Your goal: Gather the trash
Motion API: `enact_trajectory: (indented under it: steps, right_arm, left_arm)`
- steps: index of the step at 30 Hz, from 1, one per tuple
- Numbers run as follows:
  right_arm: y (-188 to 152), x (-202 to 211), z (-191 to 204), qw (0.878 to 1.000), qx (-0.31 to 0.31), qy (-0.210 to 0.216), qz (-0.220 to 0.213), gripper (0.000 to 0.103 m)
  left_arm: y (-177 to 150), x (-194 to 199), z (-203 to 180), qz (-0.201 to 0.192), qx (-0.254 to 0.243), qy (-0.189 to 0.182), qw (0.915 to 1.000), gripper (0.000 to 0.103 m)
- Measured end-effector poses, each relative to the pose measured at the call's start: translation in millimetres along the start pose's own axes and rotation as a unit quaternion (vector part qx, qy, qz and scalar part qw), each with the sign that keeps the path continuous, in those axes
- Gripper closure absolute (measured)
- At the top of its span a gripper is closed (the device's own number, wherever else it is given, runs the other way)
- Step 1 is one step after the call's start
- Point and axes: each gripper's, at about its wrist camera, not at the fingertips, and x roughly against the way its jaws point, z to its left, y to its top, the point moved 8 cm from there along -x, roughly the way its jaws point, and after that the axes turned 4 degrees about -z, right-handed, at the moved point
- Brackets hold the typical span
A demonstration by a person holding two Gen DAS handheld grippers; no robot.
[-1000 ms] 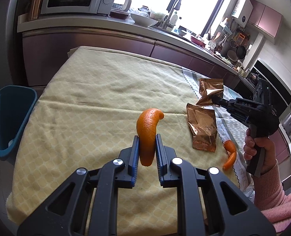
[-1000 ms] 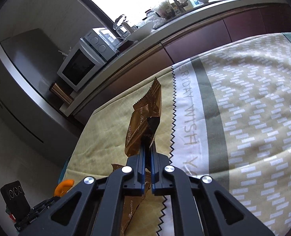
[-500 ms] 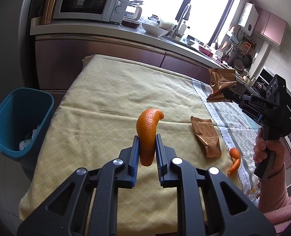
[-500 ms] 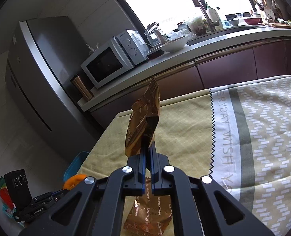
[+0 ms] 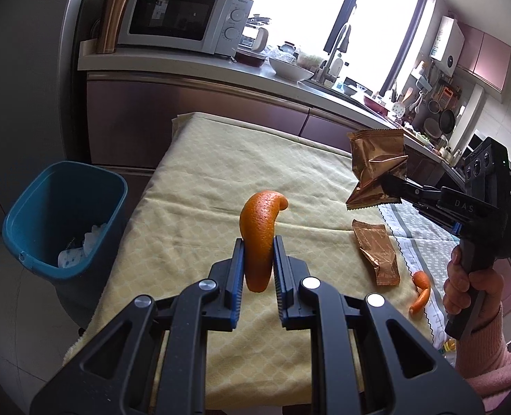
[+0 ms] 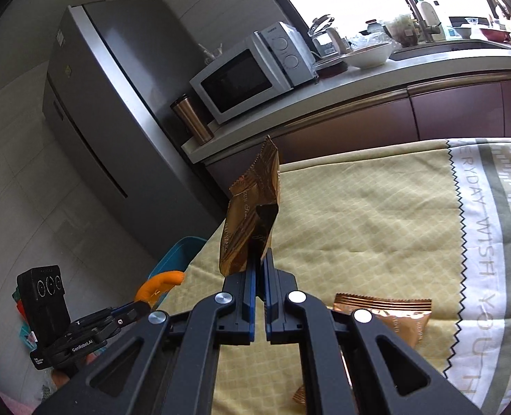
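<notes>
Kitchen: bench (image 5: pixel 200 186) under a yellow cloth, blue bin (image 5: pixel 62 214) on the floor off its left edge.
Left gripper (image 5: pixel 258 259): your fingers pinch the orange peel (image 5: pixel 260 231) at its lower end; light, springy, slippery.
Right gripper (image 6: pixel 259 269): your fingers are clamped on a crinkly gold wrapper (image 6: pixel 252 221) by its bottom edge; weightless, floppy.
Left on bench: a flat wrapper (image 5: pixel 376 252) and a peel strip (image 5: pixel 421 290) near the right edge; take each by an edge.

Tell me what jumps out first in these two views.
A curved orange peel stands clamped in the left gripper over the yellow tablecloth. The right gripper holds a crumpled copper wrapper up in the air. A blue bin with some trash in it waits on the floor off the table's left end.
</notes>
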Motion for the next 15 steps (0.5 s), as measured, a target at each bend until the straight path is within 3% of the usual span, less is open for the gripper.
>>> enact_trajectory:
  steps: [15]
  right_arm:
    - [-21.5, -51.9, 61.6, 0.996, 0.029, 0.059, 0.053, 0.100]
  left_arm:
    - [5.3, 26.2, 31.7, -0.022, 0.017, 0.034, 0.9991, 0.087]
